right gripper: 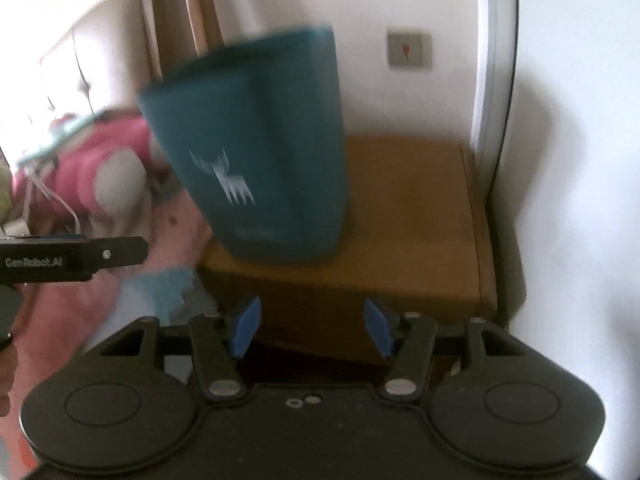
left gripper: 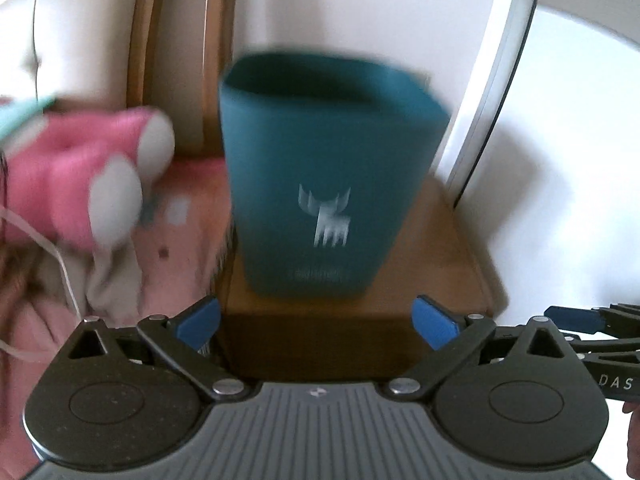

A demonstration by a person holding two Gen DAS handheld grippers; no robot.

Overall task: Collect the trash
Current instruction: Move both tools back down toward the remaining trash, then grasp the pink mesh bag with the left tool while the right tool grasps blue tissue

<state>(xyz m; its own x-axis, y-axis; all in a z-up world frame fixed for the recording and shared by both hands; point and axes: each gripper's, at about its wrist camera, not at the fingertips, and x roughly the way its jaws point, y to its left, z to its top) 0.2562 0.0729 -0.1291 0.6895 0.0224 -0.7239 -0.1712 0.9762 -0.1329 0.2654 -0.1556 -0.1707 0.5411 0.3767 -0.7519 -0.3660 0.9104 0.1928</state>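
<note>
At far left a blurred pink bundle (left gripper: 76, 172) is hard to identify. The teal bin (left gripper: 320, 184) stands on a brown wooden stand (left gripper: 436, 264), its inside hidden. The left gripper (left gripper: 316, 322) gapes wide and empty; the right gripper (right gripper: 312, 330) is moderately spread, also empty.

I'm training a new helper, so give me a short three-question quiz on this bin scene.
1. True or false: the teal bin stands on the wooden stand.
2. What is between the left gripper jaws? A nothing, B the bin, C a cloth.
3. Fill in: the bin's printed logo is coloured ____.

Key: 1 true. 2 A. 3 white. The right gripper jaws also stand open and empty.
</note>
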